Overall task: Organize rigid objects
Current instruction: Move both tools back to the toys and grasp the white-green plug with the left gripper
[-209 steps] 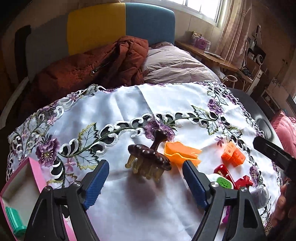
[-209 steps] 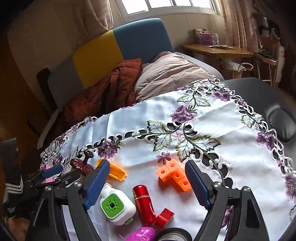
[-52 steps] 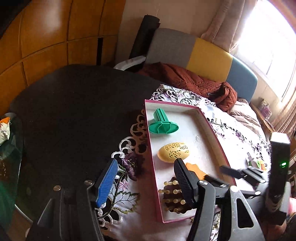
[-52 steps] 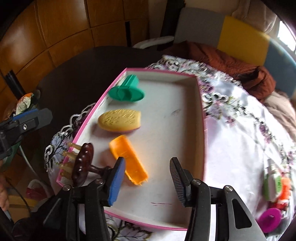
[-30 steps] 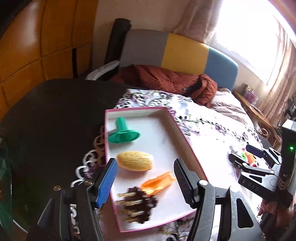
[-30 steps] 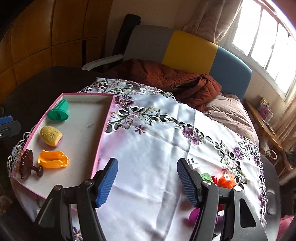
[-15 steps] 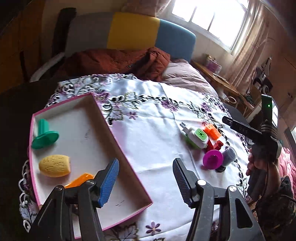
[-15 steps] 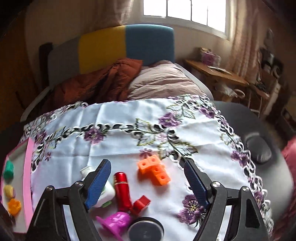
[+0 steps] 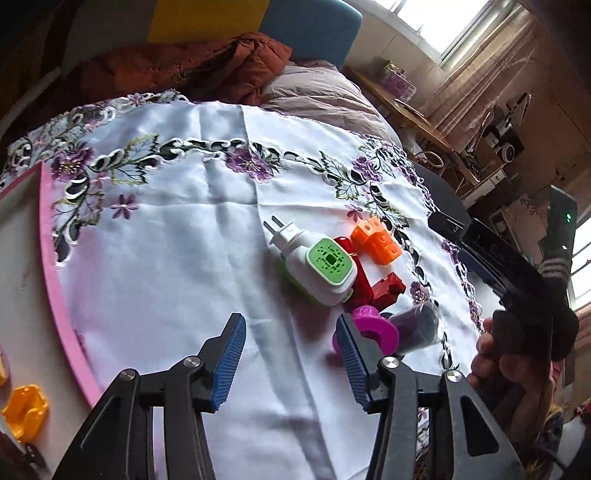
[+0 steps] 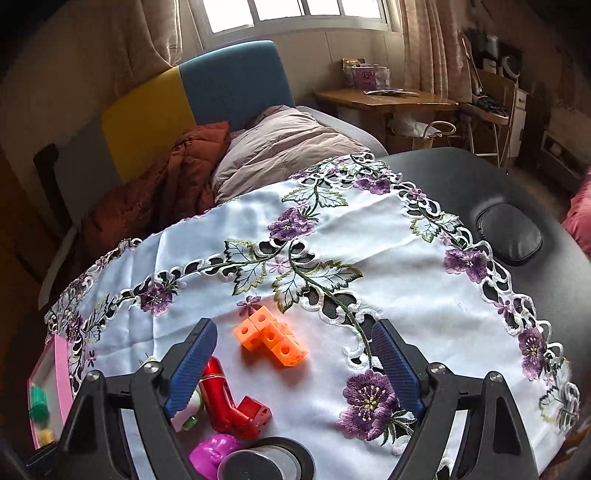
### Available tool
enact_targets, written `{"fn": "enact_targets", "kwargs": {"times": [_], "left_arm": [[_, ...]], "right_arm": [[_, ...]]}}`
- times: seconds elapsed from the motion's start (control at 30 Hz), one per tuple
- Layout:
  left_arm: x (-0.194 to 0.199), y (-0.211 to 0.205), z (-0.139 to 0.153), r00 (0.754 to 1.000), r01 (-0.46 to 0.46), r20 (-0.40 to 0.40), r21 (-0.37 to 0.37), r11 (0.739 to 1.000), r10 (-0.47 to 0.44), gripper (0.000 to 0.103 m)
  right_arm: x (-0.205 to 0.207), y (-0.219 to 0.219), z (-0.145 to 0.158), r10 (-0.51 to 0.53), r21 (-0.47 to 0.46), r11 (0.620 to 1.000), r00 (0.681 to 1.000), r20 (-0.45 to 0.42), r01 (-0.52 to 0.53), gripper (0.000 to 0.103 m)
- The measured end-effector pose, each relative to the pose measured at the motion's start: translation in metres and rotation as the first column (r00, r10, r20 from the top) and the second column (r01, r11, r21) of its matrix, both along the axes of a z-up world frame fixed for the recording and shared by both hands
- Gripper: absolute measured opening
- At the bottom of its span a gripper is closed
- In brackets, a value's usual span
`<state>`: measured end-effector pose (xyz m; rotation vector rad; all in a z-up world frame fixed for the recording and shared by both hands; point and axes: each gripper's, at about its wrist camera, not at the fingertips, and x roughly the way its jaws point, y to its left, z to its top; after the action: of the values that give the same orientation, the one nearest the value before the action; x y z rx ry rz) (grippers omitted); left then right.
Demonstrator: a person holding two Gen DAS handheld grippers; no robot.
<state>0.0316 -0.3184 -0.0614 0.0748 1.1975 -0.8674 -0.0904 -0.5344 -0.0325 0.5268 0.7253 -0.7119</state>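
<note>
Now both tongs face the orange blocks, off the tray.

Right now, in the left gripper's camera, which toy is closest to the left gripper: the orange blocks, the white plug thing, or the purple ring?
From the left gripper:
1. Purple ring, beside its right finger.
2. White-and-green plug, farther ahead.
3. Orange blocks, behind the plug.

Daylight enters through the bright, blown-out window panes at the far wall, whitening the embroidered white satin tablecloth; soft shadows fall near objects, fisheye bending darkens every corner, and near edges blur slightly
</note>
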Motion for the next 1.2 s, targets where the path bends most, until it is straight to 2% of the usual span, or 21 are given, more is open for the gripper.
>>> {"fn": "enact_targets", "kwargs": {"times": [0.07, 0.2, 0.3, 0.47, 0.53, 0.57, 0.6, 0.7, 0.83, 0.93, 1.0, 1.1, 1.2], "left_arm": [[0.007, -0.016, -0.007, 0.999, -0.010, -0.038, 0.001, 1.000, 0.010, 0.053], [0.022, -0.040, -0.018, 0.991, -0.061, -0.119, -0.009, 0.998, 0.059, 0.066], [0.030, -0.056, -0.021, 0.989, -0.089, -0.118, 0.008, 0.996, 0.090, 0.076], [0.041, -0.075, -0.038, 0.978, -0.135, -0.153, 0.052, 0.990, 0.141, 0.076], [0.041, -0.083, -0.044, 0.980, -0.128, -0.141, 0.084, 0.988, 0.139, 0.074], [0.039, -0.085, -0.047, 0.985, -0.113, -0.121, 0.102, 0.988, 0.126, 0.069], [0.037, -0.084, -0.045, 0.990, -0.098, -0.093, 0.095, 0.991, 0.107, 0.060], [0.034, -0.080, -0.043, 0.997, -0.022, -0.066, 0.092, 0.996, 0.028, 0.057], [0.029, -0.066, -0.038, 0.997, 0.075, -0.008, 0.105, 0.992, -0.074, 0.056], [0.022, -0.054, -0.037, 0.988, 0.148, 0.025, 0.120, 0.982, -0.152, 0.056], [0.021, -0.049, -0.038, 0.988, 0.145, 0.044, 0.121, 0.982, -0.151, 0.057], [0.022, -0.052, -0.044, 0.989, 0.144, 0.001, 0.118, 0.983, -0.145, 0.056], [0.013, -0.059, -0.045, 0.986, 0.137, 0.072, 0.161, 0.978, -0.150, 0.055]], "right_arm": [[-0.001, -0.002, 0.000, -0.009, 0.008, 1.000, 1.000, 0.003, 0.009, 0.087], [-0.005, -0.009, -0.002, -0.038, 0.040, 0.998, 0.999, 0.017, 0.037, 0.087], [-0.008, -0.014, -0.003, -0.056, 0.067, 0.996, 0.998, 0.025, 0.054, 0.087], [-0.012, -0.022, -0.006, -0.088, 0.103, 0.991, 0.995, 0.038, 0.083, 0.088], [-0.013, -0.024, -0.007, -0.093, 0.113, 0.990, 0.995, 0.037, 0.088, 0.088], [-0.013, -0.024, -0.009, -0.092, 0.117, 0.989, 0.995, 0.035, 0.087, 0.088], [-0.013, -0.024, -0.009, -0.089, 0.119, 0.989, 0.995, 0.033, 0.085, 0.088], [-0.013, -0.025, -0.011, -0.085, 0.121, 0.989, 0.996, 0.031, 0.080, 0.088], [-0.014, -0.027, -0.014, -0.095, 0.132, 0.987, 0.995, 0.021, 0.091, 0.088], [-0.017, -0.031, -0.017, -0.111, 0.151, 0.983, 0.994, 0.020, 0.107, 0.088], [-0.018, -0.032, -0.018, -0.122, 0.159, 0.980, 0.992, 0.019, 0.118, 0.088], [-0.021, -0.035, -0.021, -0.138, 0.174, 0.976, 0.990, 0.017, 0.133, 0.088], [-0.023, -0.039, -0.028, -0.157, 0.202, 0.967, 0.988, 0.008, 0.152, 0.088]]}}
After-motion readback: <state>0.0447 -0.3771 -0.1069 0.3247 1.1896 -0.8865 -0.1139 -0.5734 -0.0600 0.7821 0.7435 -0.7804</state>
